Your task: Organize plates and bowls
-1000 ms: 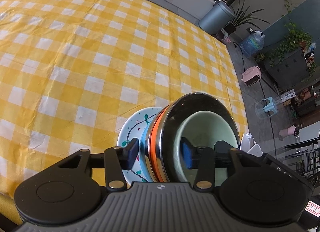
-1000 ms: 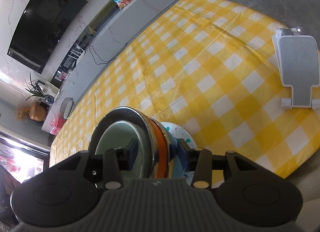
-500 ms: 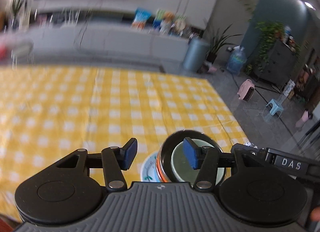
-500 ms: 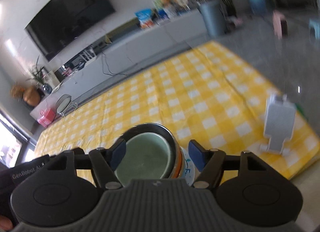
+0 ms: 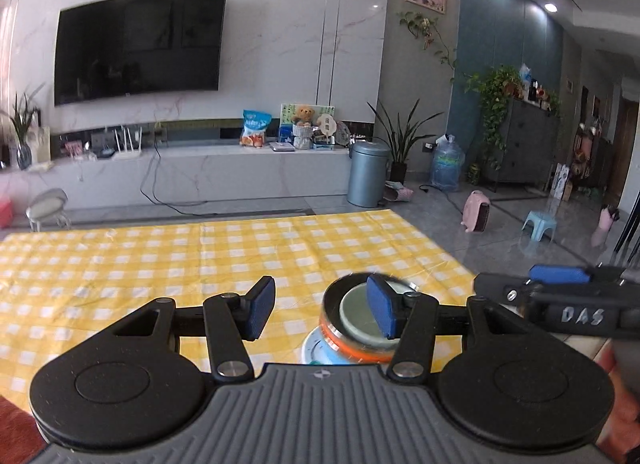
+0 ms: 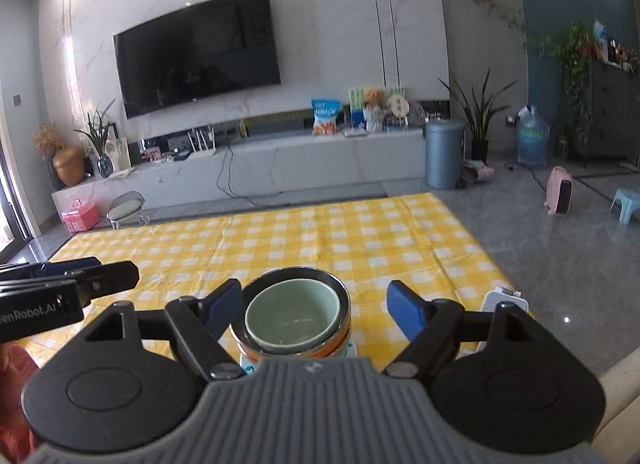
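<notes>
A stack of dishes stands on the yellow checked tablecloth near its front right corner. A pale green bowl sits in a steel bowl, over orange and blue dishes and a patterned plate. My left gripper hovers open above and left of the stack, holding nothing. My right gripper hangs over the stack with its jaws opening; its pads stand clear of the bowls on both sides. Each gripper shows in the other's view, the right one and the left one.
A white stand sits at the table's right front corner. Beyond the far table edge are a small stool, a long TV cabinet, a grey bin and tiled floor. A hand shows at the right edge.
Both grippers let go of the stack's rim, rose and drew back, rolling upright. The right jaws spread wider. The stack stays on the cloth.
</notes>
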`<state>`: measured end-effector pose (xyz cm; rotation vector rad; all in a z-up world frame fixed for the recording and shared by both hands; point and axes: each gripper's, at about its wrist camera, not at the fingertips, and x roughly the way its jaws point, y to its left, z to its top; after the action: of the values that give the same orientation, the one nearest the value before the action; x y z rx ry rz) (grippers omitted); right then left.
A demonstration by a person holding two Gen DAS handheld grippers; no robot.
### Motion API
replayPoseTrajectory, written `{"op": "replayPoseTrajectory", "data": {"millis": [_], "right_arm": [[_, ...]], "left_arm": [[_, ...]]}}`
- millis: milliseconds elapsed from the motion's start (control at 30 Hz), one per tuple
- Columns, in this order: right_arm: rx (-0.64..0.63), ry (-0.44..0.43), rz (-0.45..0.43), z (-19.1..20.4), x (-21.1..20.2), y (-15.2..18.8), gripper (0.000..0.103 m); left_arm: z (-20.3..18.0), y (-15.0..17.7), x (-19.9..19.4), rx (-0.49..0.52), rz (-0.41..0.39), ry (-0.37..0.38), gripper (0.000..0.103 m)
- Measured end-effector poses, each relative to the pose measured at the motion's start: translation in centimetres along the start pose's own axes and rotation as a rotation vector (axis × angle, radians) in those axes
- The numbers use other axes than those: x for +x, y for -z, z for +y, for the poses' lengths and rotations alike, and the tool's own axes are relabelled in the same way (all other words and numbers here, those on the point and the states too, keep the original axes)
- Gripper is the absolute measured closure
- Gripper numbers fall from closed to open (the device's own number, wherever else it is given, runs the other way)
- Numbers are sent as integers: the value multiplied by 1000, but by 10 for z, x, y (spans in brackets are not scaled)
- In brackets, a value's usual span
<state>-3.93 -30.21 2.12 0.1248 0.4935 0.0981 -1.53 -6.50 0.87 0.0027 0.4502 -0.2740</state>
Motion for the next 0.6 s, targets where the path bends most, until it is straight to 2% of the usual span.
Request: {"op": "replayPoseTrajectory", "data": {"millis": [133,233,300,367,433,500,600], "right_arm": [[-8,-2,-6,0,-5,18,22],[-34,54,-4,4,-5,31,21],[-42,69,5,6,-3,39,21],[-42,67,21,6,-3,46,20],[-41,73,41,5,1,52,19],[-37,85,56,4,5,57,16],[-14,98,57,0,8,63,13]], "left_arm": [[-2,14,1,4,-1,-40,41],[0,24,4,-15,1,-42,27],[2,29,3,-22,10,-39,27],[-1,32,6,3,26,-59,18],[-7,38,7,48,22,-95,14],[-13,45,10,77,21,-139,14],[-16,53,15,79,49,-125,14]]}}
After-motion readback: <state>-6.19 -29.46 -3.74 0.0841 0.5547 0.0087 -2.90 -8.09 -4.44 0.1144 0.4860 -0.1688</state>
